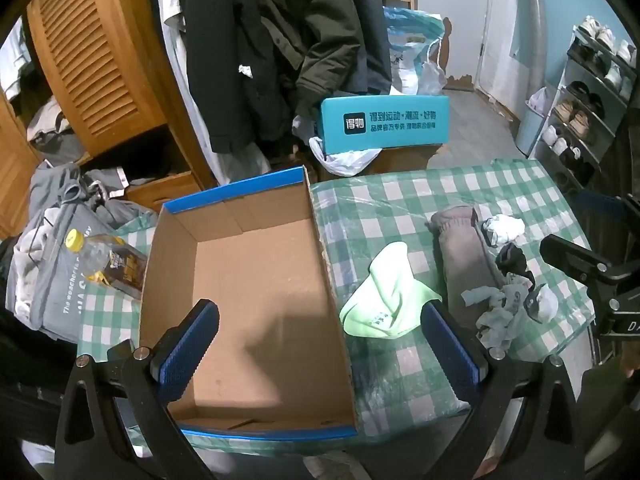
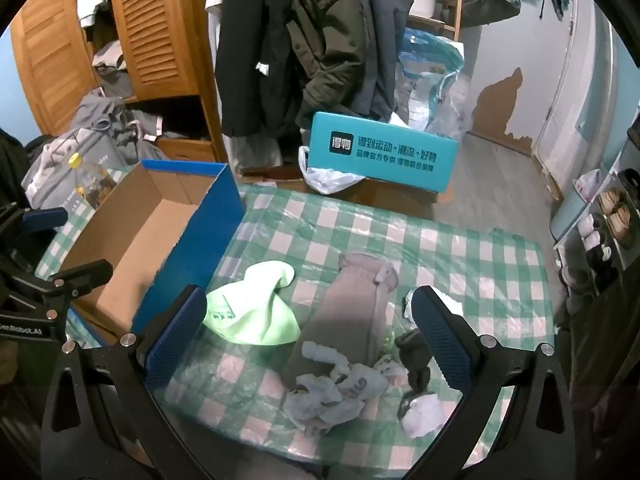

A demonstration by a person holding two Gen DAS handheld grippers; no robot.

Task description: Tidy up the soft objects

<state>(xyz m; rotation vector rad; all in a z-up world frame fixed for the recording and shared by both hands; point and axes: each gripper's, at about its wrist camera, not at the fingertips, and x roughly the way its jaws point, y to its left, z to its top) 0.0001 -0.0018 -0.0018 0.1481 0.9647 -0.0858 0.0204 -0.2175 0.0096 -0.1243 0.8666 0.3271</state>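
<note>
The left gripper (image 1: 320,340) is hovering released over the cardboard box (image 1: 256,280). The right gripper (image 2: 316,336), also released, is hanging above the green cloth (image 2: 252,312) lying just beside that box.

Partly hidden, cropped and too small to read

Plastic bottle (image 1: 108,262) half masked behind cardboard box (image 1: 256,300) wall; grey sweatshirt (image 1: 52,292) lettering cut short; shoe rack (image 1: 588,108) cropped at frame edge; green hat (image 2: 252,312) label print illegible; black sock (image 2: 416,364) partly behind right fingers (image 2: 440,336).
</note>
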